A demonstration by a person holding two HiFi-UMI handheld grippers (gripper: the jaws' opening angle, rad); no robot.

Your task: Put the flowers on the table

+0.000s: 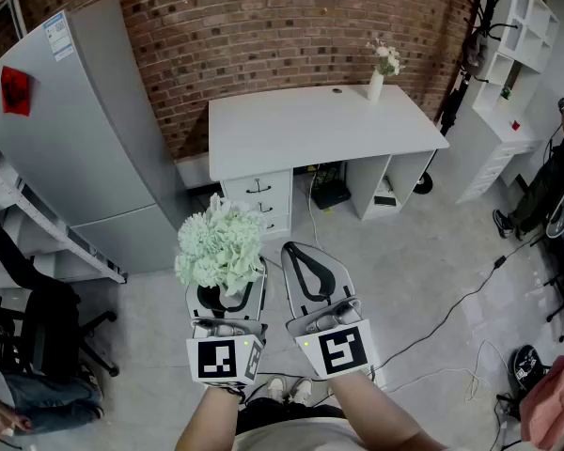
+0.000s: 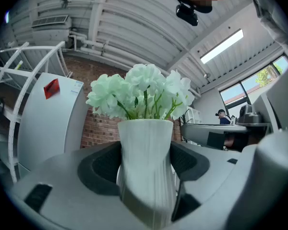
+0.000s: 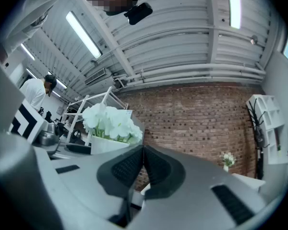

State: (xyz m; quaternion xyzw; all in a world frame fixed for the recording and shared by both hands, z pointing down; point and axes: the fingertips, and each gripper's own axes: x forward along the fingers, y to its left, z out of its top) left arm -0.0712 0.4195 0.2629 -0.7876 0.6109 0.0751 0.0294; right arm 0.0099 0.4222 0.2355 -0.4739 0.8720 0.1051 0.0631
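Note:
A bunch of pale green-white flowers (image 1: 221,242) stands in a ribbed white vase (image 2: 146,162). My left gripper (image 1: 227,301) is shut on that vase, with a dark pad against each side, and holds it upright at waist height over the floor. The blooms hide the jaw tips in the head view. Just to its right, my right gripper (image 1: 296,249) is shut with nothing in it; its pads (image 3: 134,164) meet. The white table (image 1: 291,130) stands ahead against the brick wall, well beyond both grippers. In the right gripper view the flowers (image 3: 110,121) show at the left.
A small vase of flowers (image 1: 377,81) stands on the table's far right corner. A drawer unit (image 1: 258,200) sits under the table. A grey fridge (image 1: 85,130) is at the left and a white shelf (image 1: 517,36) at the right. Cables (image 1: 451,318) trail over the floor.

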